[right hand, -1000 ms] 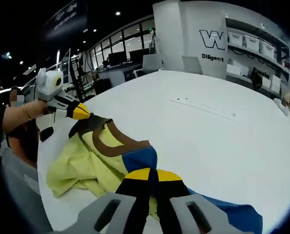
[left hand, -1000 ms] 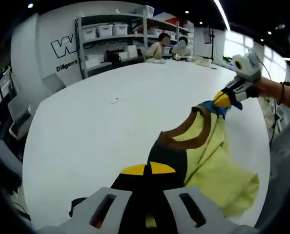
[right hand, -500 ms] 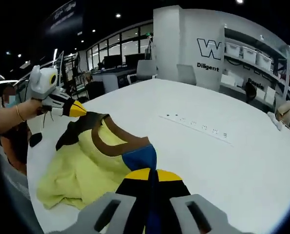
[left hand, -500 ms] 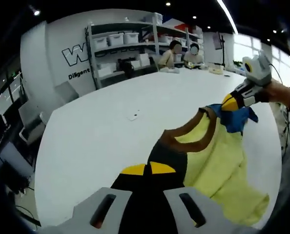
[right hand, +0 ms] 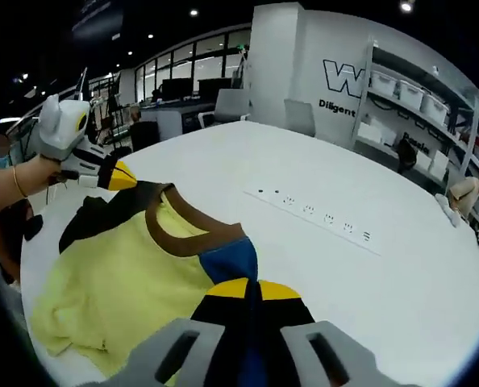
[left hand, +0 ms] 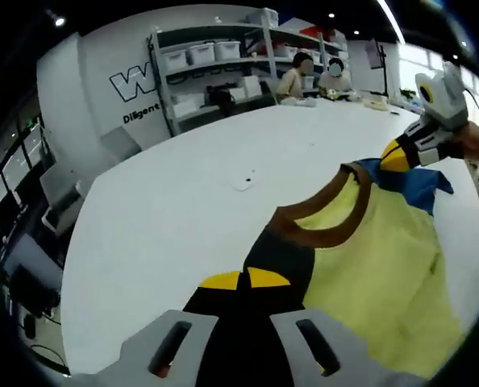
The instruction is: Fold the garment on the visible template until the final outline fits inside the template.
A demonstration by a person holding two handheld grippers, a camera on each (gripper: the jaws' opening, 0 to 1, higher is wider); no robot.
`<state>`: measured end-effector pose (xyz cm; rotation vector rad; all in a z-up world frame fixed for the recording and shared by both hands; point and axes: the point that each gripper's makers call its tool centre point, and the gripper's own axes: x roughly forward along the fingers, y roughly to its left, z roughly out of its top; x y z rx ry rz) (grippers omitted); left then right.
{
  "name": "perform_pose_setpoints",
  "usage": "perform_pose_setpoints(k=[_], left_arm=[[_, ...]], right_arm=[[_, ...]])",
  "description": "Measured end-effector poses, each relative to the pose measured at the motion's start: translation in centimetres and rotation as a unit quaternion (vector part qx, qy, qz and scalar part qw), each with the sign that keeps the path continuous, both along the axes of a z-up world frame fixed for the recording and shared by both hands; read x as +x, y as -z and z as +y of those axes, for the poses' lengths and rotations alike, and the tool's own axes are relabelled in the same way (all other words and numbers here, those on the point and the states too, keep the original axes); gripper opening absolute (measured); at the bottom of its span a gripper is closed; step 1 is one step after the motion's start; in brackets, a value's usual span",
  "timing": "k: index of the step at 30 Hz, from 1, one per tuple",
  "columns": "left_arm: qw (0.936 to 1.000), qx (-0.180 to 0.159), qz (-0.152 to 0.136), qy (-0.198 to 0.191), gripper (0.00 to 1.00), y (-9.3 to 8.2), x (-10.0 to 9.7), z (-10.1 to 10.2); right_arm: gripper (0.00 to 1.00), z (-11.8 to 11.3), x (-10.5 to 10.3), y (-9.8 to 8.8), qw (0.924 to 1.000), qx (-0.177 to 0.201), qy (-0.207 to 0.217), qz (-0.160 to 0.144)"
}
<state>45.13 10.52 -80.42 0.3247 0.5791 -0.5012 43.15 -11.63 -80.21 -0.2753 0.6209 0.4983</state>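
Observation:
A yellow shirt (left hand: 376,258) with a brown collar (left hand: 316,222), one black sleeve and one blue sleeve hangs stretched between my two grippers over the white table (left hand: 167,218). My left gripper (left hand: 246,280) is shut on the black shoulder at the bottom of the left gripper view. My right gripper (left hand: 394,156) grips the blue shoulder at the upper right, held by a hand. In the right gripper view, my right gripper (right hand: 246,289) is shut on the blue shoulder. There the left gripper (right hand: 120,176) pinches the black shoulder at the left, and the shirt (right hand: 110,282) spreads flat below.
A small white object (left hand: 241,185) lies mid-table, and a row of small dark marks (right hand: 314,212) crosses the table (right hand: 401,274). Shelves with white bins (left hand: 215,72) and seated people (left hand: 292,76) are at the far end. Chairs (right hand: 223,105) stand beyond the edge.
The shirt has opened out from a bunched, hanging shape to a wider, flatter spread between the grippers. Both grippers keep their hold on the shoulders. Both views have shifted.

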Motion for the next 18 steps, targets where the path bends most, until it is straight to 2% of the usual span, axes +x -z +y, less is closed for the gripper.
perform_pose_setpoints(k=[7,12,18], left_arm=[[0.9996,0.002,0.016,-0.022,0.00,2.1,2.1,0.4],[0.9992,-0.001,0.022,-0.035,0.00,3.0,3.0,0.5],[0.9987,0.028,0.027,-0.032,0.00,4.4,3.7,0.5]], right_arm=[[0.00,0.2,2.1,1.7,1.0000,-0.006,0.006,0.003],[0.00,0.1,3.3,2.7,0.9997,-0.021,0.010,-0.004],[0.00,-0.2,4.7,4.3,0.9996,-0.025,0.015,0.003]])
